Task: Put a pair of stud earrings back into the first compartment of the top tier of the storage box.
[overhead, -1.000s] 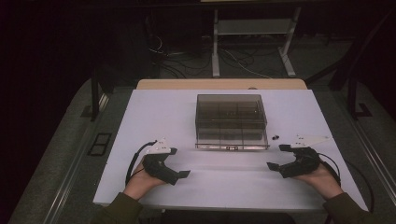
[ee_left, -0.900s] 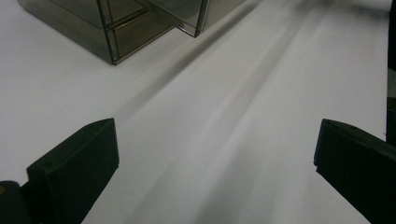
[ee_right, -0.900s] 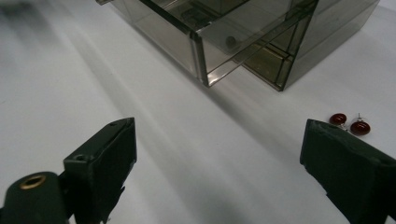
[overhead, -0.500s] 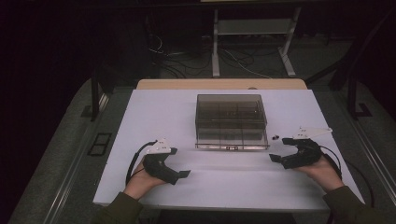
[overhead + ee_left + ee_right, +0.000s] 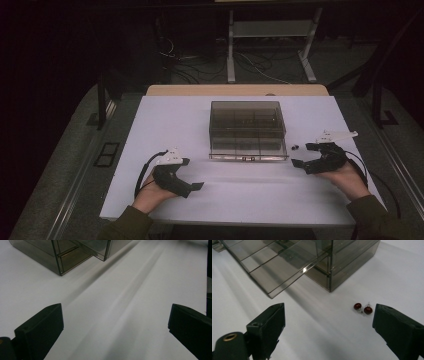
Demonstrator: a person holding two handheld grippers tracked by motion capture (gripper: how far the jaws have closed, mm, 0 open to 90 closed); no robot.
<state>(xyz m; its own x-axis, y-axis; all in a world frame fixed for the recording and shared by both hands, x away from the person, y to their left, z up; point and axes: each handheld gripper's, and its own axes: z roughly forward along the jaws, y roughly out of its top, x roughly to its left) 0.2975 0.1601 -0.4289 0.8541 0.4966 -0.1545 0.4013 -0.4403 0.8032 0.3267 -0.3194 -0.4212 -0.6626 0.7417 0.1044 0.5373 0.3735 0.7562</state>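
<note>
Right gripper [image 5: 328, 332] gapes wide and empty; two red earrings [image 5: 363, 308] lie right of centre, just inside its right jaw (near the box [image 5: 332, 262]). Left gripper [image 5: 115, 332] likewise wide, empty.

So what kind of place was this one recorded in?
Most likely a lab or recording room, not a home. A white table stands in a dark space, loose cables lie on the floor beyond it, a metal stand sits behind, and a person holds the left gripper and right gripper.
</note>
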